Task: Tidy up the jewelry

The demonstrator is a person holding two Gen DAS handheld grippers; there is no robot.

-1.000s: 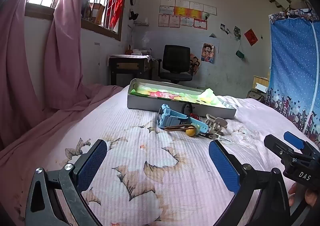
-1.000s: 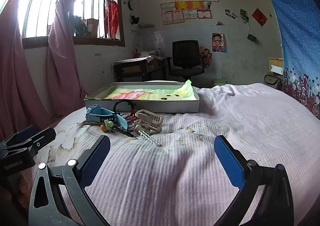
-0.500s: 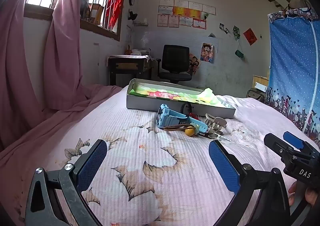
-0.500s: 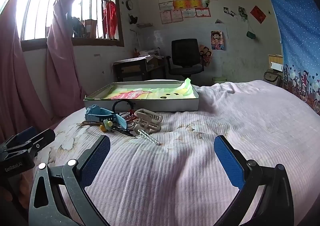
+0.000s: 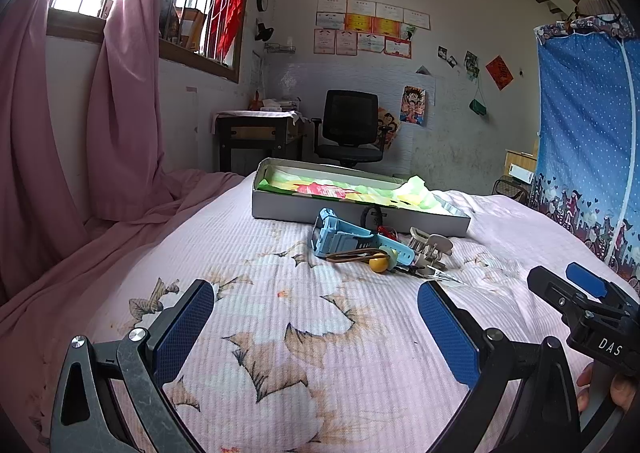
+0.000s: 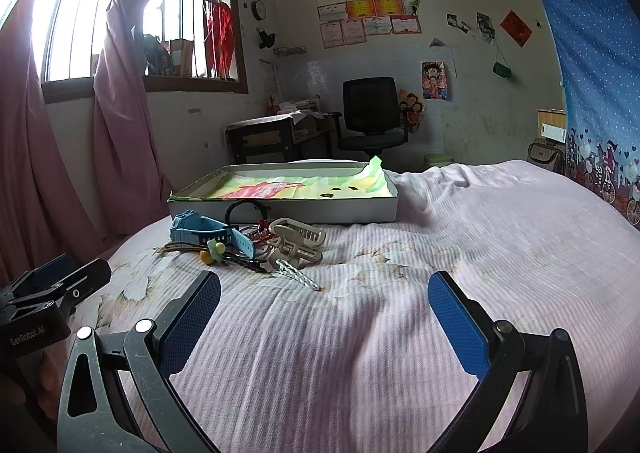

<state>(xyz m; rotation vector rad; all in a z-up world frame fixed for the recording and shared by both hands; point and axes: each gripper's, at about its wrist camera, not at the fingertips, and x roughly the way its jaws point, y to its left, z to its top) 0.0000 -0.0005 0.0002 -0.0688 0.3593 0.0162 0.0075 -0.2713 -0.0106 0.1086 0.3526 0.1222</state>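
Note:
A heap of jewelry lies on the bed in front of a shallow grey box (image 5: 304,208) (image 6: 340,209) lined with bright paper. The heap holds a blue watch (image 5: 340,235) (image 6: 200,229), a beige hair claw (image 5: 431,245) (image 6: 297,239), a yellow bead (image 5: 378,265) (image 6: 207,256), a black ring band (image 6: 245,205) and a twisted white clip (image 6: 298,275). My left gripper (image 5: 316,317) is open and empty, short of the heap. My right gripper (image 6: 324,305) is open and empty, to the right of the heap.
The pink floral bedspread (image 5: 280,333) covers the bed. Pink curtains (image 5: 120,93) hang at the left, touching the bed. A desk (image 5: 260,137) and black chair (image 5: 350,133) stand behind the box. A blue curtain (image 5: 588,141) hangs at the right.
Both views have shifted only slightly; the heap sits a touch lower in the right view. Both grippers stay open and empty.

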